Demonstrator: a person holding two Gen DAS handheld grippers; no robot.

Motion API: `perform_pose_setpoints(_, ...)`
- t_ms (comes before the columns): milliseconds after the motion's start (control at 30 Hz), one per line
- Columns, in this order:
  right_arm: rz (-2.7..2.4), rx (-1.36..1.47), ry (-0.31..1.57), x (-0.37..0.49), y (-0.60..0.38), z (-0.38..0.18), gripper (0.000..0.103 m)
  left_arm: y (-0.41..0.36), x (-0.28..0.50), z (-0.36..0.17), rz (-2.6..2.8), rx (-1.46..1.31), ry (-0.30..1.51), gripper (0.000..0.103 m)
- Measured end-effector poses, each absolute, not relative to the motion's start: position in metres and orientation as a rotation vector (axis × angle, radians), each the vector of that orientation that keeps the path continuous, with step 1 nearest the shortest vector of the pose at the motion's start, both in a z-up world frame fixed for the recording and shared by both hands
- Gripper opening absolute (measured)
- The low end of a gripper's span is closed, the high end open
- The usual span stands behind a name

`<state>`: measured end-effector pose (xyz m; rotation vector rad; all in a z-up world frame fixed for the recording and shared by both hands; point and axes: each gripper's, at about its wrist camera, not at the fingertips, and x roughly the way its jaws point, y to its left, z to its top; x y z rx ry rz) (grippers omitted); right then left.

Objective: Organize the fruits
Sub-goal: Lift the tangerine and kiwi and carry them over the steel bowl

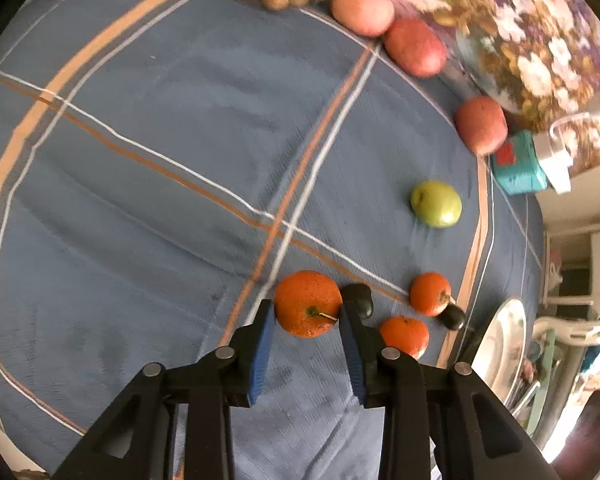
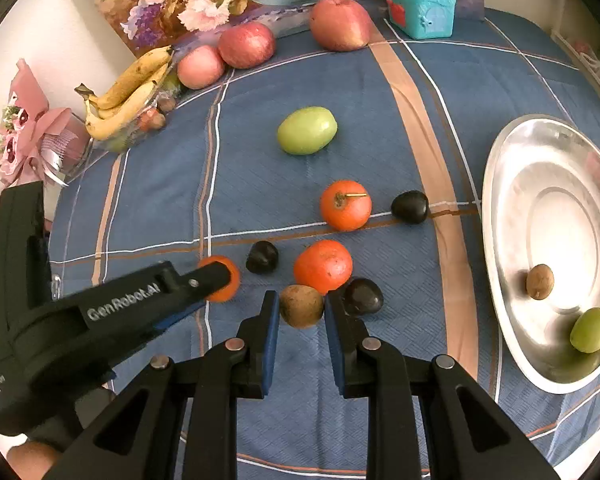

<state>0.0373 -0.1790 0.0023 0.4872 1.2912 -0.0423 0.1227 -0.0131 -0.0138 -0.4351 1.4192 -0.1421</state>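
The right gripper (image 2: 302,306) has its jaws clamped on a small brown fruit (image 2: 301,305) low at six o'clock in its own view; a dark plum (image 2: 363,296) touches the right finger and a tangerine (image 2: 323,266) sits just behind the fruit, so lifting could nudge either one and send it rolling across the blue checked cloth (image 2: 380,120). At eight o'clock the left gripper (image 1: 306,312) straddles a stemmed orange (image 1: 308,303): its pads sit against the fruit's sides, which I read as a light grip, and a round, barely pinched fruit could slip out as it rises. A dark fruit (image 1: 358,298) just beside its right finger could also be knocked. Further out, at twelve o'clock of the right view's centre, lie another stemmed tangerine (image 2: 345,205), a second plum (image 2: 410,207) and a green fruit (image 2: 307,130). At three o'clock the steel plate (image 2: 512,184) holds one brown fruit (image 2: 539,281) and one green fruit (image 2: 590,329) near its lower rim; its sloped, slick surface could let a dropped fruit roll. Farthest off, at ten o'clock, a clear dish (image 2: 76,164) holds bananas (image 2: 130,92) and nuts, with three red apples (image 2: 247,45) along the cloth's far edge.
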Motion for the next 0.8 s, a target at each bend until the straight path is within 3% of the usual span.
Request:
perform_pose_setpoints(400, -0.127, 0.603, 1.195, 0.025, -0.231, 0.024, 0.024, -0.010, 0.118, 0.023, -0.164, -0.462, 1.301, 0.035)
perform_pose_setpoints(800, -0.495, 0.779, 1.112, -0.029, -0.359, 0.021, 0.024, -0.138, 0.074, 0.038, -0.515, -0.203, 1.271, 0.035)
